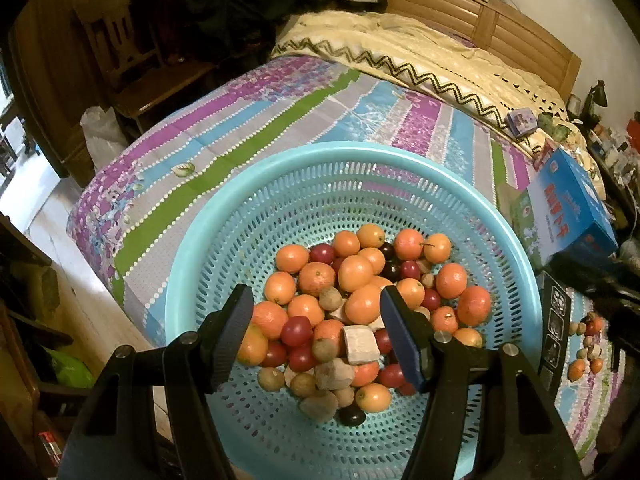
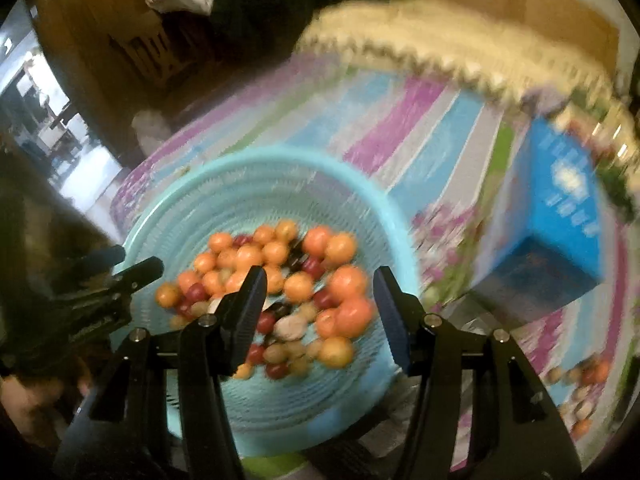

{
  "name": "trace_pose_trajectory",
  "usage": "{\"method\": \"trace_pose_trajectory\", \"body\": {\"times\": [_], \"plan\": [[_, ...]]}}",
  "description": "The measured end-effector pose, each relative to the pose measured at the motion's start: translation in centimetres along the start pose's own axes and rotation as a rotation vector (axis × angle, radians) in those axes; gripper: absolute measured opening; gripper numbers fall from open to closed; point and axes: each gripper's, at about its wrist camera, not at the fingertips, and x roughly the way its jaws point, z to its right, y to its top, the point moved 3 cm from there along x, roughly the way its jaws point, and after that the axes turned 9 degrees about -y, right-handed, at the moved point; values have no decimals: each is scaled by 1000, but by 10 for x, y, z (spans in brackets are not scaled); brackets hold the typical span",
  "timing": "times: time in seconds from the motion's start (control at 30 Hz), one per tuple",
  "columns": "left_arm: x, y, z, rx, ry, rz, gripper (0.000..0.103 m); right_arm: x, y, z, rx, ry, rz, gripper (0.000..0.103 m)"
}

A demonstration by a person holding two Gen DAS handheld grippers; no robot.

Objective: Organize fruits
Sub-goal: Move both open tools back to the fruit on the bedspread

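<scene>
Many fruits, basket, bedspread (striped)

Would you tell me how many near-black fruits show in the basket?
3 near-black fruits: two together at the pile's far side, one at its near edge; more may lie buried.

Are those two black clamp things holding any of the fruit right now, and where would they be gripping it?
Nothing is held. The left tool and the right tool both stand open above the fruit in the blue basket, pads gripping nothing.

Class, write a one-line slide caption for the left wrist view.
Open left gripper poised above a turquoise basket of mixed fruits on a striped bedspread.
</scene>
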Motion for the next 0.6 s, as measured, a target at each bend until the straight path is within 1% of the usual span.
{"method": "trace_pose_trajectory", "body": {"times": [0.07, 0.13, 0.23, 0.37, 0.47, 0.6], "plan": [[-3, 0, 1, 0, 15, 37, 67, -18, -7, 5, -16, -58, 85, 58], [-5, 0, 4, 6, 29, 68, 71, -37, -19, 11, -26, -118, 166, 71], [-9, 1, 11, 32, 62, 111, 72, -58, -39, 24, -34, -202, 245, 74], [-15, 3, 26, 60, 78, 155, 73, -76, -70, 43, -21, -295, 286, 76], [-22, 4, 37, 75, 80, 187, 73, -81, -85, 61, 0, -331, 290, 78], [-30, 5, 54, 102, 84, 213, 76, -81, -104, 80, 30, -358, 262, 82]]}}
